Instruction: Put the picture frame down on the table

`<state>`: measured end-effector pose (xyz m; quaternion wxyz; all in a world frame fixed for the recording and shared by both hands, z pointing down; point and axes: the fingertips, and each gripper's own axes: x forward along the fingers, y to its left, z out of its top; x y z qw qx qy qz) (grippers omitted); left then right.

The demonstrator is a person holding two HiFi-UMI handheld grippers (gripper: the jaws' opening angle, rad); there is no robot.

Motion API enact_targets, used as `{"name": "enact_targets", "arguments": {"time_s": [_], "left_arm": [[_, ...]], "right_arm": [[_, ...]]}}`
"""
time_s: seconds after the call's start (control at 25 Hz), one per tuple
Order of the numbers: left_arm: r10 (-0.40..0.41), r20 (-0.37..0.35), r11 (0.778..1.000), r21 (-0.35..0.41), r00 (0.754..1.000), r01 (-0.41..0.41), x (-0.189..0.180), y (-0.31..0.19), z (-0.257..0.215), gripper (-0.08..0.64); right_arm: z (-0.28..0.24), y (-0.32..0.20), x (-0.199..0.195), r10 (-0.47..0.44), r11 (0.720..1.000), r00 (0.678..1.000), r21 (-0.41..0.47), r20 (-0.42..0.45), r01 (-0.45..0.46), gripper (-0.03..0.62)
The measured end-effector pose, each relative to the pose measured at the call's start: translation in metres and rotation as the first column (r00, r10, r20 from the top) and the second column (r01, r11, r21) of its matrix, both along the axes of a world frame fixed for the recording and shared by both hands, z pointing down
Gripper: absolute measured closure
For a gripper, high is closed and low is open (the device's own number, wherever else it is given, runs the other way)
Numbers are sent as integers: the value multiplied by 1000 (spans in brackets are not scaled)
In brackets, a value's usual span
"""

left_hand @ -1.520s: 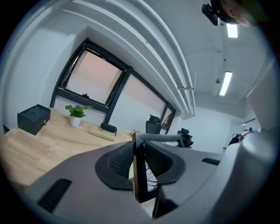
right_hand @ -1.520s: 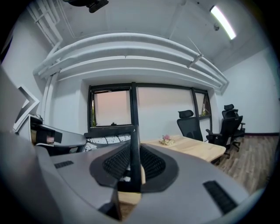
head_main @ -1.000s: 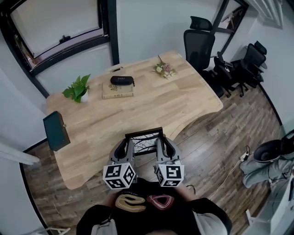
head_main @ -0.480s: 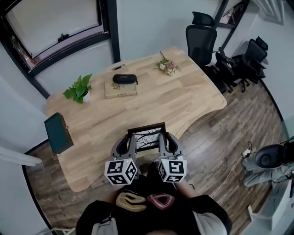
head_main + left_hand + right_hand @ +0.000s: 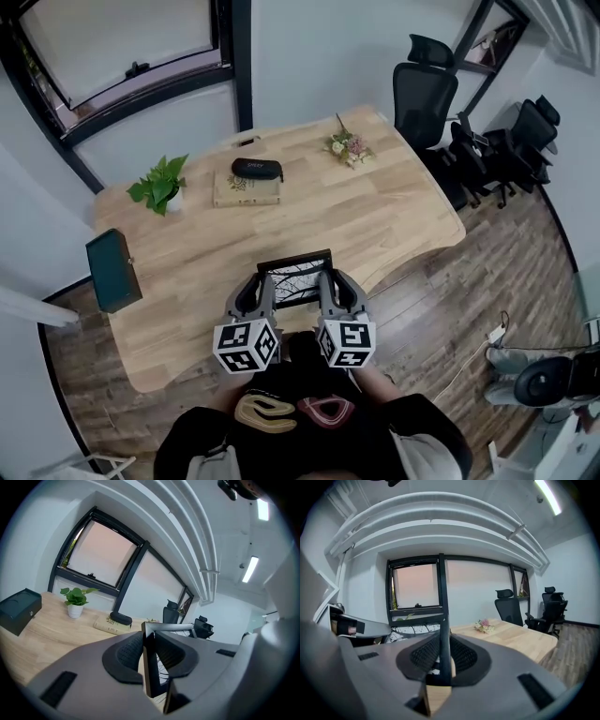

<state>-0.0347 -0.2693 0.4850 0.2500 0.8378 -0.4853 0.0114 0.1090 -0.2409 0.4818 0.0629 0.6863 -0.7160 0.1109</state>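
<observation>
We count one worktop of pale wood with a curved near edge. Past its far right corner stand three black office chairs. They overlap, so three is our best reading. One dark-framed window sits behind the far edge, cut off at the top of the head view.

One picture frame, dark-rimmed with a branch-like drawing, is held over the near edge of the worktop, just in front of the person. There are two claws. The left claw is clamped on the frame's left side and the right claw on its right side. In each claw's own view both pads press against the thin dark rim, seen edge-on. Each claw carries one marker cube, two in all.

Of the smaller things there is one each:
- a dark green case at the worktop's left edge
- a book near the far edge
- a potted plant just left of the book
- a black pouch lying on the book
- a bunch of flowers near the far right corner

The frame's lower edge is hidden behind the claws in the head view, so we cannot tell whether it touches the worktop. The person's hands are hidden under the cubes.
</observation>
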Motion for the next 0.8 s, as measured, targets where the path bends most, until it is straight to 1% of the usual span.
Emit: {"name": "enact_targets", "arguments": {"time_s": [0.36,0.56,0.8], "left_arm": [[-39,26,998,-37,999,40,34,-50,17,474],[-55,59,997,-49,997,58,49,-79,29,474],[-57,102,993,-93,993,66,65,-111,54,474]], "right_arm": [[18,-55,34,-39,997,999,-65,6,39,515],[33,-84,49,-47,994,998,-96,34,50,515],[57,-117,65,-53,986,998,-157,26,56,517]]}}
